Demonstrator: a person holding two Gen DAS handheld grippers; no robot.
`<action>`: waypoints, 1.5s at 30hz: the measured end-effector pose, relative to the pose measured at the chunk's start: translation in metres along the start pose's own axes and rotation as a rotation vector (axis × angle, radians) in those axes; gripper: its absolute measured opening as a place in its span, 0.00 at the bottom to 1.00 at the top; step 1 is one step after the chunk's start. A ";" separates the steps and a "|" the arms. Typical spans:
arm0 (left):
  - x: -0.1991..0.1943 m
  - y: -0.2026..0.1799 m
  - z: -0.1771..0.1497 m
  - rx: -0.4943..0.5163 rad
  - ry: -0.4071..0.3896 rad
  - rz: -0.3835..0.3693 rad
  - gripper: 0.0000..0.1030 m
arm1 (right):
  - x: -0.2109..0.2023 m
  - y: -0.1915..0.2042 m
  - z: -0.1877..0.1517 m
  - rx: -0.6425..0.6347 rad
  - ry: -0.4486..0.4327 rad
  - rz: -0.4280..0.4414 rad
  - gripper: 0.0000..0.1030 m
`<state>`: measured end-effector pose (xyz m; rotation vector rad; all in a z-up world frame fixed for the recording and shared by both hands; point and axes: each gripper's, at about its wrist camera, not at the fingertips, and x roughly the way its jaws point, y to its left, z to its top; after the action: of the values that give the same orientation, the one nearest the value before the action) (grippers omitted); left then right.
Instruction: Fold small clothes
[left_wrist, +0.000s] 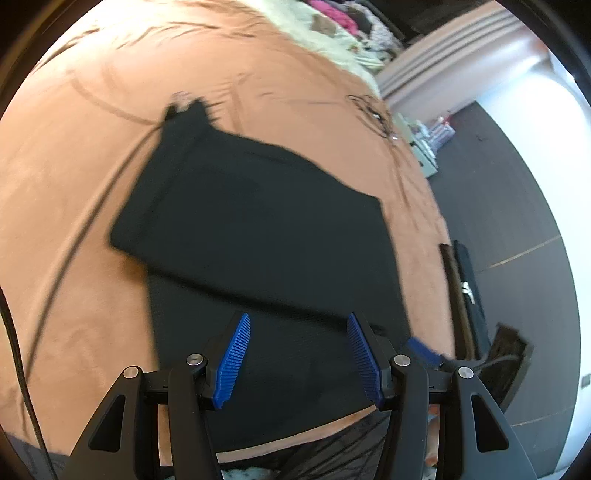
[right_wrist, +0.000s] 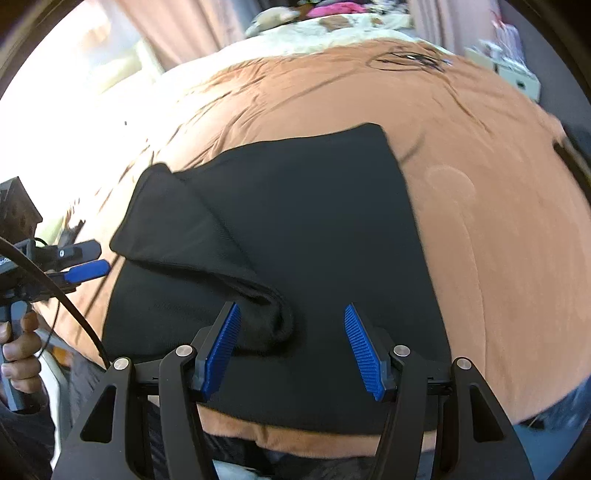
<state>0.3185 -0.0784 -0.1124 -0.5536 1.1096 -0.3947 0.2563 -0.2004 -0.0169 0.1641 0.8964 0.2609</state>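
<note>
A black garment (left_wrist: 258, 229) lies on the brown bedspread (left_wrist: 74, 184), with one part folded over the rest. It also shows in the right wrist view (right_wrist: 314, 221), its folded flap rumpled at the near left. My left gripper (left_wrist: 299, 321) is open and empty, above the garment's near edge. My right gripper (right_wrist: 291, 314) is open and empty, over the garment's near part, beside the end of the folded flap. The left gripper also shows at the left edge of the right wrist view (right_wrist: 86, 260), held in a hand.
A pile of pale and pink clothes (left_wrist: 343, 22) lies at the far end of the bed. The dark floor (left_wrist: 517, 206) with small boxes (left_wrist: 424, 144) is to the right. A black cable (left_wrist: 22, 362) runs along the left. Curtains (right_wrist: 177, 33) hang behind the bed.
</note>
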 end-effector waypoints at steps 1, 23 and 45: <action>-0.002 0.008 -0.002 -0.009 0.001 0.008 0.54 | 0.003 0.005 0.003 -0.021 0.008 -0.010 0.62; -0.029 0.114 -0.023 -0.151 0.020 0.003 0.54 | 0.098 0.090 0.053 -0.362 0.169 -0.121 0.36; 0.001 0.072 -0.019 -0.043 0.049 0.084 0.54 | 0.025 0.029 0.049 -0.131 0.085 0.029 0.07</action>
<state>0.3031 -0.0251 -0.1628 -0.5356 1.1865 -0.3128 0.3056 -0.1670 0.0021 0.0453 0.9585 0.3544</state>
